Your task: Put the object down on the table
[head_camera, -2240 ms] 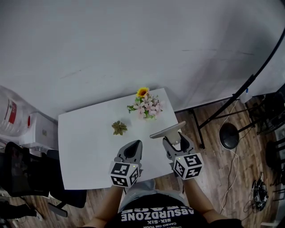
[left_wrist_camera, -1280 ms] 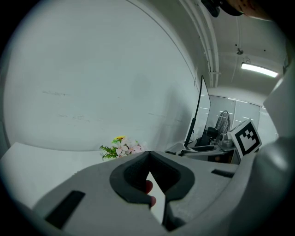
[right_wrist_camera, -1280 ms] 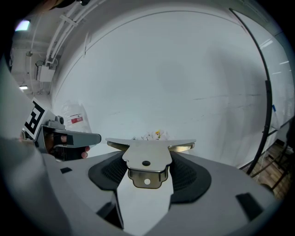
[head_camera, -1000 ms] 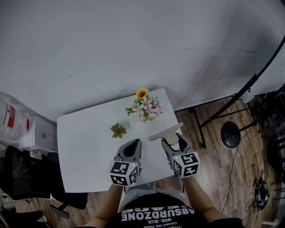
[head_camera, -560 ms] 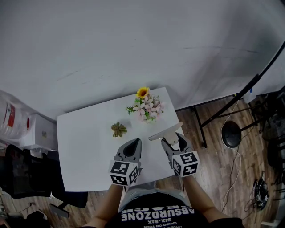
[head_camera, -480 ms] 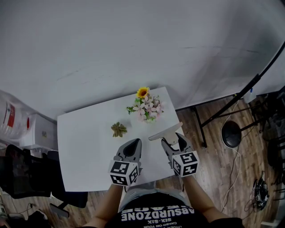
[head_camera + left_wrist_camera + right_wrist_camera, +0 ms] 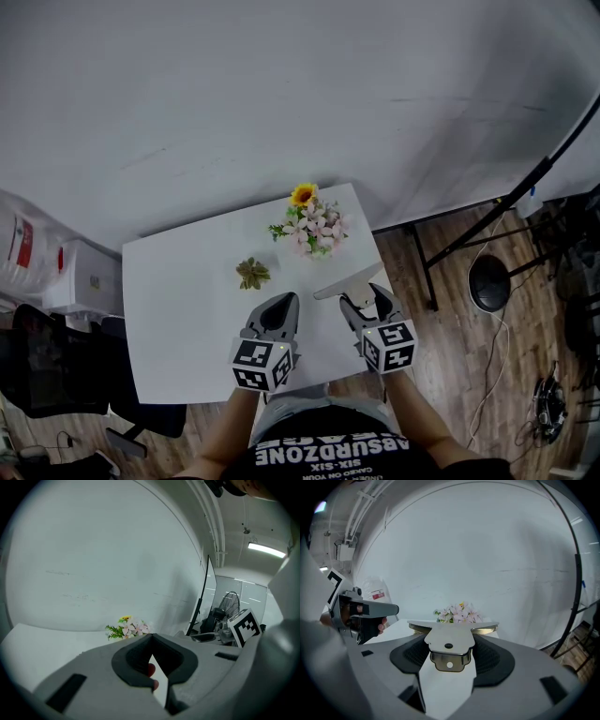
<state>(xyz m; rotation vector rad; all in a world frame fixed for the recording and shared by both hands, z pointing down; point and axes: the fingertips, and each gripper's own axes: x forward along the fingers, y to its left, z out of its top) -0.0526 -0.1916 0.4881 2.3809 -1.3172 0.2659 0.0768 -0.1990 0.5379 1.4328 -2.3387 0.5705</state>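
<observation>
A metal scraper (image 7: pixel 349 280) with a wide flat blade is gripped by its short handle in my right gripper (image 7: pixel 361 295), just above the right front part of the white table (image 7: pixel 178 309). In the right gripper view the scraper (image 7: pixel 452 632) lies level across the jaws of the right gripper (image 7: pixel 449 656). My left gripper (image 7: pixel 279 307) hovers over the table's front middle, shut and holding nothing. In its own view the left gripper (image 7: pixel 151 639) has its jaw tips touching.
A bunch of pink flowers with a sunflower (image 7: pixel 311 222) stands at the table's far right, and a small brownish leaf ornament (image 7: pixel 252 273) lies mid-table. A black stand with a round base (image 7: pixel 488 284) is right of the table. A black chair (image 7: pixel 47 361) and a white cabinet (image 7: pixel 84 277) are left.
The right gripper with the scraper has drifted slightly down and left toward the table's front edge. The left gripper has stayed where it was.
</observation>
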